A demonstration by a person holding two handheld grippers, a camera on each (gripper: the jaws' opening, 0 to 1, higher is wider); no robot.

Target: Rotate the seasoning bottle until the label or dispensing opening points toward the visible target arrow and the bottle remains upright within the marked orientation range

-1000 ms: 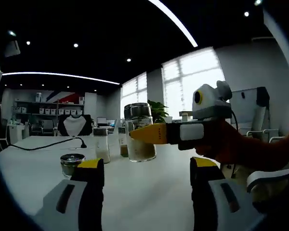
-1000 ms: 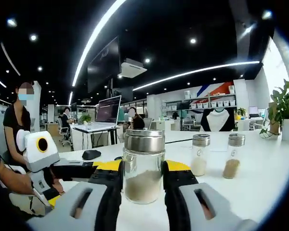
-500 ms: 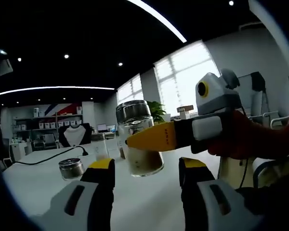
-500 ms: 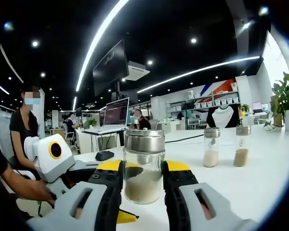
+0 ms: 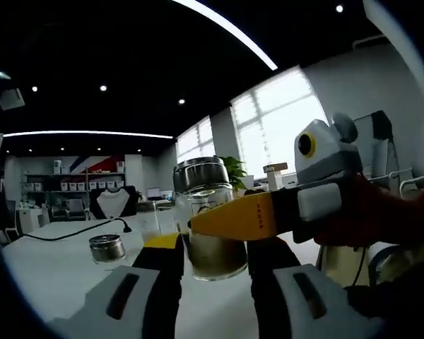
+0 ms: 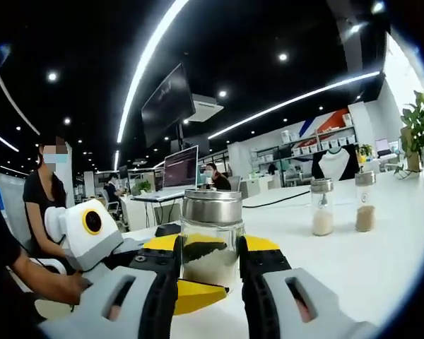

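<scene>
Right now the seasoning bottle [image 6: 212, 236], a glass jar with a metal lid and pale powder in its lower part, stands upright between the fingers of the right gripper [image 6: 210, 265], which press against its two sides. In the left gripper view that same bottle [image 5: 210, 226] sits raised over the white worktop [image 5: 49, 265], and the right gripper [image 5: 230, 215] reaches across from the right of the bottle, its yellow finger lying over the glass, with a person's hand [image 5: 381, 212] on its grip. The left gripper [image 5: 213, 258] has its fingers drawn in close on either side of the bottle's base; whether they touch the glass cannot be told. In the right gripper view the left gripper [image 6: 187, 293] shows left of and below the bottle, a yellow tip beneath the jar.

Left of the bottle in the left gripper view a low jar [image 5: 107, 248] rests on the worktop, with a black cable [image 5: 63, 229] behind it. Right of the bottle in the right gripper view two slim shakers [image 6: 323, 207] stand close together, well apart from the bottle, and a laptop [image 6: 180, 173] sits behind it.
</scene>
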